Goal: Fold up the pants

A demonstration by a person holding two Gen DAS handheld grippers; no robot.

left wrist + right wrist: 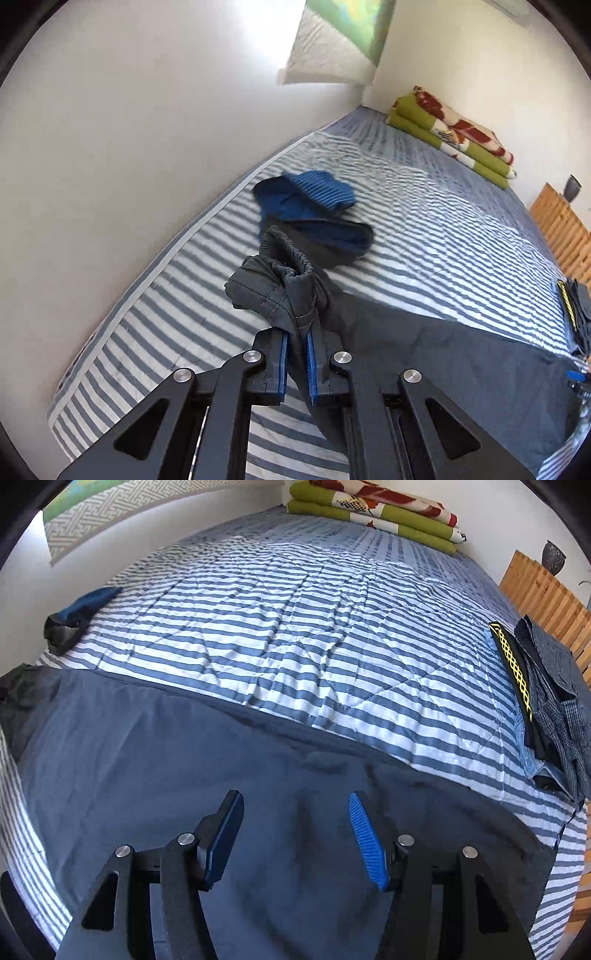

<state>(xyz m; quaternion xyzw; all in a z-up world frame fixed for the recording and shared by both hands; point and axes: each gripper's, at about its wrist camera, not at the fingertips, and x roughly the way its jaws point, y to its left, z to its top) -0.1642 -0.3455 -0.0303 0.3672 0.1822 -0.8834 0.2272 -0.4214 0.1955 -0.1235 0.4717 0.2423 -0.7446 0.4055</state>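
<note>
Dark slate-grey fabric pants (229, 775) lie spread flat across the near part of the bed, long axis running side to side along the bed's near edge; the bunched stitched end (280, 291) is lifted off the cover. Left claw (297, 363) is clenched on that bunched end, blue pads pressing the cloth. Right claw (295, 834) hangs released over the flat grey cloth, nothing between its pads. The bed's blue-and-white striped quilted cover (295, 627) is wrinkled. A blue ribbed garment (314, 199) lies near the white wall (129, 129). Folded green, white and red blanket (376, 513) at the far end. Stack of dark clothes (546, 686) beside slatted wooden furniture (539, 583).
</note>
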